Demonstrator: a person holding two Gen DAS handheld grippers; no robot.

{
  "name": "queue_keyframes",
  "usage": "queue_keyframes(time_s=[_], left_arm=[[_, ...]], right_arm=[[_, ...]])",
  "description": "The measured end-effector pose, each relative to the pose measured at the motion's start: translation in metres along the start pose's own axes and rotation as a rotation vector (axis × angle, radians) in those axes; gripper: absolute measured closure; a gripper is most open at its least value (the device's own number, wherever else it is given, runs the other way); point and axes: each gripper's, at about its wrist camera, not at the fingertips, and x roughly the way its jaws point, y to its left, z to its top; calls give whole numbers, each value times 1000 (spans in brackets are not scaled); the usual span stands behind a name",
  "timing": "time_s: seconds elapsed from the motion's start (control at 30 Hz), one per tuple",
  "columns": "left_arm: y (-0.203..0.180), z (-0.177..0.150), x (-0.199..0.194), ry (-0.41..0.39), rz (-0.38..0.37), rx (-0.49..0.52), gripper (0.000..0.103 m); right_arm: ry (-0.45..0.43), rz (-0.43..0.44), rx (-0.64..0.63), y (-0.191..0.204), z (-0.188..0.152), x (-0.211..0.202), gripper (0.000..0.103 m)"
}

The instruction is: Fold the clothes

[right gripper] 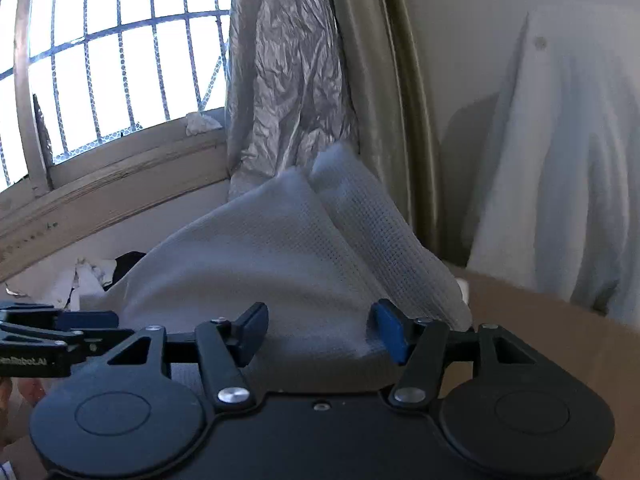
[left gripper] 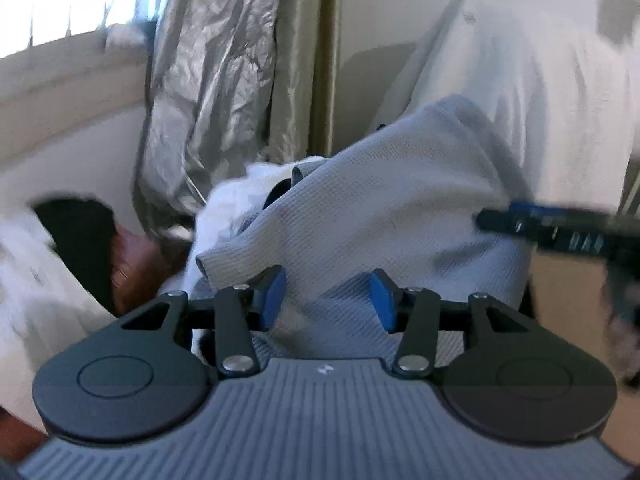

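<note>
Left gripper (left gripper: 327,295): jaws spread, grey waffle-knit garment (left gripper: 380,216) bunched between and beyond them. Right gripper (right gripper: 320,328): jaws spread around the same garment, beside a cardboard surface (right gripper: 540,320).

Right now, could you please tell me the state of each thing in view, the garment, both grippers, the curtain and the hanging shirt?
Grey garment: bunched and raised into a peak, not yet folded flat.
Left gripper: open, fingers either side of the fabric.
Right gripper: open, fabric lying between its fingers.
Curtain: drawn aside, crumpled.
White shirt: hanging by the wall.
</note>
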Motion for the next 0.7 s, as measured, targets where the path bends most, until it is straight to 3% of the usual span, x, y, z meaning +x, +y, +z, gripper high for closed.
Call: queue_keyframes(time_s=[0.13,0.23,0.33,0.43,0.6,0.7], left_arm=[[-6,-1,-2,-19,30,36,56],[-6,3,-18,-2,36,3,55],[-17,6,-65,58,91,-46,34],[-26,-3,-117,31,84,-87,31],[-57,-42,-185,-39,53,-47,24],[-74,-71,-217,-49,25,-56,18]], right_arm=[[-30,-8,-3,-4,-6,2,38],[-59,-12,37,3,-24,-41,37],[-87,-15,77,10,-42,-85,31],[-116,-19,118,17,-59,-128,16],[-159,-25,179,28,-88,-199,15],[-118,-36,132,42,-100,-217,17]])
